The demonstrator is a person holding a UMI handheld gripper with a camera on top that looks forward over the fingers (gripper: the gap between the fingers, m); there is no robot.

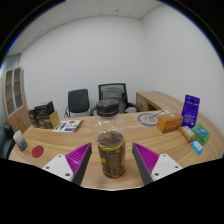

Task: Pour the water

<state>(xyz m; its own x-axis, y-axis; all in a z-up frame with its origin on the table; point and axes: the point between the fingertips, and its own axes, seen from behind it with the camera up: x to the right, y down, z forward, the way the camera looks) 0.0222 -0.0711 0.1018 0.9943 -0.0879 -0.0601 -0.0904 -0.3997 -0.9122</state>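
A clear glass jar with dark contents in its lower part stands upright on the wooden table. It sits between my gripper's two fingers, whose purple pads flank it on the left and right. A gap shows on each side of the jar, so the fingers are open and not pressing on it. Just behind the jar stands a dark kettle-like vessel, partly hidden by the jar.
Boxes and a purple carton lie to the right. A book, a black box and a red disc are to the left. Two office chairs stand behind the table.
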